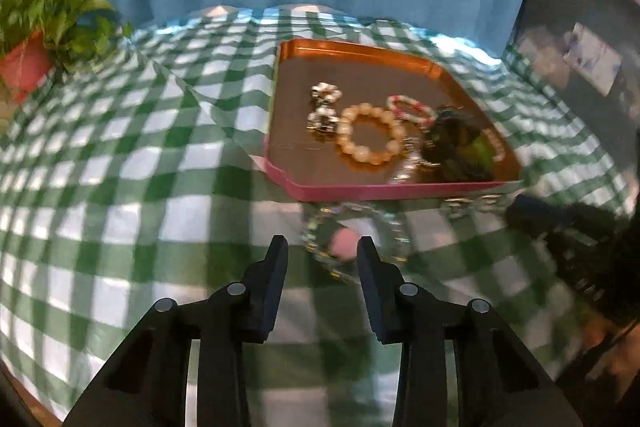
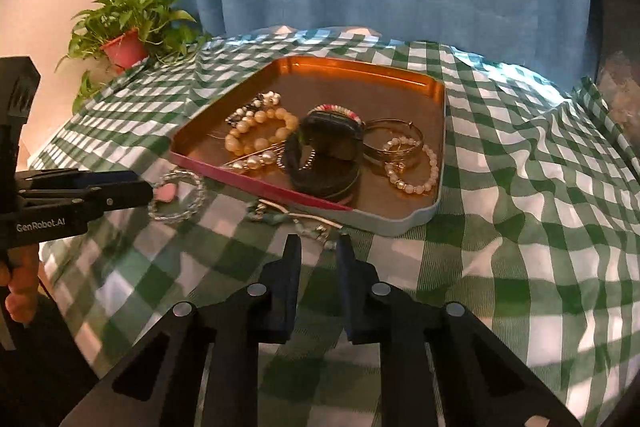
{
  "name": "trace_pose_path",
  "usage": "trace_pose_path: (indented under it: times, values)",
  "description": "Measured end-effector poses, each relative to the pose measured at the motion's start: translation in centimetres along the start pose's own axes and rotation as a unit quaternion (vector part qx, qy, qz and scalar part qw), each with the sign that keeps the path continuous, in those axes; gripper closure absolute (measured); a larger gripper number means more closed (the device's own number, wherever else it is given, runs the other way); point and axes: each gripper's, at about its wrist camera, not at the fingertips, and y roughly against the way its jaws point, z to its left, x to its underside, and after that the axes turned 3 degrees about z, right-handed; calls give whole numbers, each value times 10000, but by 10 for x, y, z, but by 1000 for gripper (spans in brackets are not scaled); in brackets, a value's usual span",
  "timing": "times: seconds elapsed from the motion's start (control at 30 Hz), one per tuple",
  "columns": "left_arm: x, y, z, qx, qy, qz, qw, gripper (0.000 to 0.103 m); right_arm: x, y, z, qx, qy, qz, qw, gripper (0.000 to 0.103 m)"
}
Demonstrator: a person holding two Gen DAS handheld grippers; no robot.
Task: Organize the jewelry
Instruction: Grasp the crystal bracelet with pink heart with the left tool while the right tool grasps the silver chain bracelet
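Right-wrist view was filled mostly by the green checked tablecloth (image 2: 500,187), which had been spread, in loose folds, over the whole work surface, presumably so that small pieces would show up against it. Ahead of the right gripper (image 2: 319,251) a shallow copper-coloured tray (image 2: 440,131) had been set flat as the collecting place, and most of the jewelry was already heaped in it: a dark coiled band (image 2: 324,163) in the middle, a cream bead bracelet (image 2: 256,131) to its left, thin bangles and a pale beaded strand (image 2: 412,171) to its right.

Two pieces were left outside the tray, on the cloth by its near rim. A corded piece with greenish stones (image 2: 296,217) lay just beyond the right gripper's fingertips, which were drawn close together with only a narrow slot between them and nothing seen clamped there (the approach looked aimed at that cord).

A clear beaded bracelet with a pink charm (image 1: 352,239) lay just ahead of the left gripper (image 1: 322,247), whose jaws stood partly spread; the near side of the ring sat about level with the tips, the charm showing in the gap, though blur kept contact from being judged. A potted plant (image 2: 124,35) had been kept well off to the far left, clear of the work.
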Motion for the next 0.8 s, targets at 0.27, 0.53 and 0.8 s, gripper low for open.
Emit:
trace_pose_path:
  times: [0.27, 0.53, 0.8]
  values:
    - [4, -9, 7, 125, 47, -50, 9999, 66, -7, -17, -5, -87, -80, 278, 9995, 75]
    - [11, -2, 6, 462, 168, 5, 9988, 90, -2, -14, 23, 88, 567, 331, 9978, 93]
    - [42, 22, 7, 666, 310, 111, 9972, 90, 33, 16, 49, -410, 805, 395, 9951, 94]
